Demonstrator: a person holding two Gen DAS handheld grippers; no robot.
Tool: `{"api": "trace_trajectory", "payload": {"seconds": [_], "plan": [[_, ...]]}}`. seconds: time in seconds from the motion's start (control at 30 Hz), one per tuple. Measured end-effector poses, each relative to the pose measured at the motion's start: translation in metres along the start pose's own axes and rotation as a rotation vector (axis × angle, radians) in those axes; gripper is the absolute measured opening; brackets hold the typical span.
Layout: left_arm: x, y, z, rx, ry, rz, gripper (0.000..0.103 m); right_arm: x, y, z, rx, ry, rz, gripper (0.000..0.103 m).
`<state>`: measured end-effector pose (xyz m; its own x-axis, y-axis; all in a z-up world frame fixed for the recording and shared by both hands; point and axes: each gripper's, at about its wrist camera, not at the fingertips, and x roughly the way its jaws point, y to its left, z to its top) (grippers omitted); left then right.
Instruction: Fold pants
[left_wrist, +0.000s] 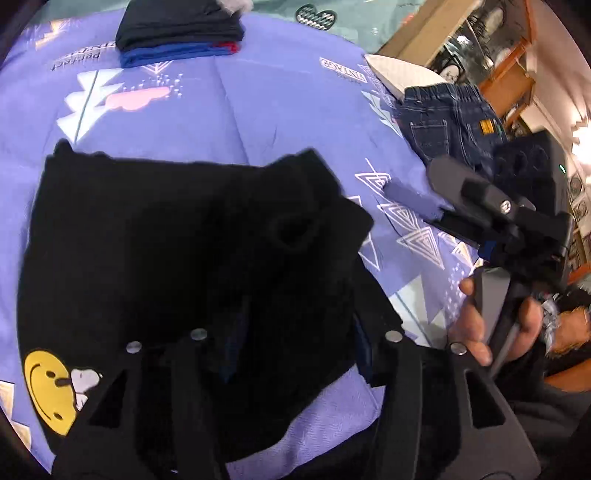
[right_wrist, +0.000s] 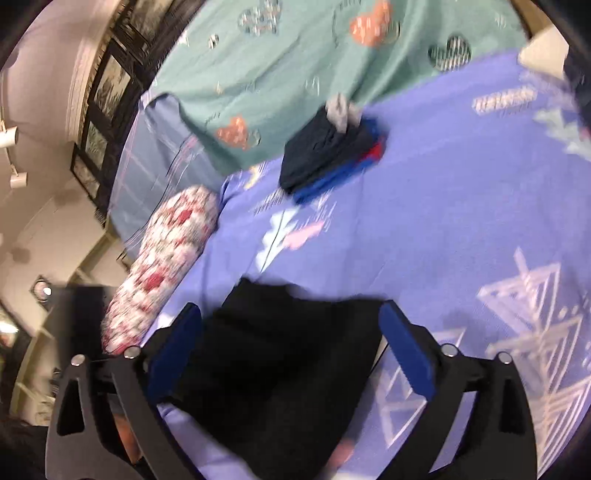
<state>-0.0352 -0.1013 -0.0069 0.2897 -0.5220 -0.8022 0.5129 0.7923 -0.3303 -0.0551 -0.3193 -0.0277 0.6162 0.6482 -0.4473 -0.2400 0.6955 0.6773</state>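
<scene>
Purple bedspread (left_wrist: 258, 110) carries the black pants (left_wrist: 166, 240), soft, limp and light, best pinched at a hem or waistband edge; right gripper (right_wrist: 291, 354) fingers spread wide over them, left gripper (left_wrist: 295, 354) fingers part-open, nothing visibly gripped.

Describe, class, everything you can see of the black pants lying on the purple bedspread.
The black pants are soft, matte, dark cloth, lying mostly flat and partly folded on the purple bedspread. One corner bears a yellow smiley face with a small white cartoon figure beside it. Near the middle, a fold forms a rounded hollow. The left claw hangs over the near edge; whether it touches is unclear. In the right wrist view the pants lie between the right claw's wide-open blue pads.
</scene>
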Motion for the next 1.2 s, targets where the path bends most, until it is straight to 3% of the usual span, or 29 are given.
{"api": "trace_trajectory", "payload": {"seconds": [0.07,0.1,0.17,0.27,0.43,0.5,0.53,0.57,0.63,0.67,0.73,0.8,0.83,0.9,0.97,1.07,1.2], "plan": [[-0.028,-0.013,-0.003,0.066,-0.070,0.000,0.093,0.001,-0.004,-0.005,0.040,0.065,0.022,0.099],[-0.043,-0.017,-0.006,0.095,-0.117,0.008,0.097,0.002,-0.004,-0.007,0.054,0.090,0.020,0.099],[-0.068,-0.018,-0.014,0.136,-0.175,0.032,0.099,0.004,-0.001,-0.007,0.069,0.126,0.036,0.099],[-0.077,-0.001,-0.022,0.101,-0.169,0.057,0.099,0.013,0.009,-0.001,0.049,0.149,0.011,0.099],[-0.043,0.037,-0.044,0.009,-0.072,-0.009,0.099,0.054,0.017,-0.001,0.069,0.318,-0.011,0.101],[-0.033,0.038,-0.042,0.010,-0.077,-0.014,0.099,0.063,0.018,-0.004,0.063,0.323,-0.012,0.095],[-0.034,0.033,-0.040,0.023,-0.093,-0.023,0.099,0.062,0.021,-0.002,0.039,0.302,0.010,0.055],[-0.035,0.031,-0.039,0.030,-0.104,-0.036,0.099,0.060,0.028,0.002,-0.004,0.289,0.044,0.027],[-0.040,0.026,-0.034,0.048,-0.136,-0.063,0.099,0.047,0.040,0.010,-0.054,0.230,0.075,0.020],[-0.044,0.022,-0.034,0.057,-0.150,-0.070,0.099,0.035,0.049,0.016,-0.098,0.179,0.090,0.004],[-0.042,0.016,-0.030,0.086,-0.187,-0.094,0.099,0.010,0.058,0.024,-0.151,0.085,0.171,0.000],[-0.033,0.013,-0.028,0.093,-0.204,-0.113,0.099,-0.023,0.062,0.028,-0.243,-0.038,0.202,0.000],[-0.023,0.014,-0.025,0.077,-0.176,-0.125,0.099,-0.031,0.057,0.027,-0.258,-0.072,0.167,0.000],[-0.005,0.020,-0.027,0.041,-0.107,-0.159,0.099,-0.018,0.023,0.029,-0.107,0.035,0.097,0.012],[-0.007,0.014,-0.030,0.072,-0.104,-0.170,0.099,-0.002,-0.001,0.016,0.009,0.179,0.033,0.055],[-0.012,0.000,-0.034,0.138,-0.096,-0.196,0.100,0.009,0.003,-0.003,0.031,0.291,0.053,0.076],[-0.015,-0.017,-0.041,0.209,-0.091,-0.173,0.100,0.030,0.011,-0.008,0.120,0.385,0.126,0.088]]}}
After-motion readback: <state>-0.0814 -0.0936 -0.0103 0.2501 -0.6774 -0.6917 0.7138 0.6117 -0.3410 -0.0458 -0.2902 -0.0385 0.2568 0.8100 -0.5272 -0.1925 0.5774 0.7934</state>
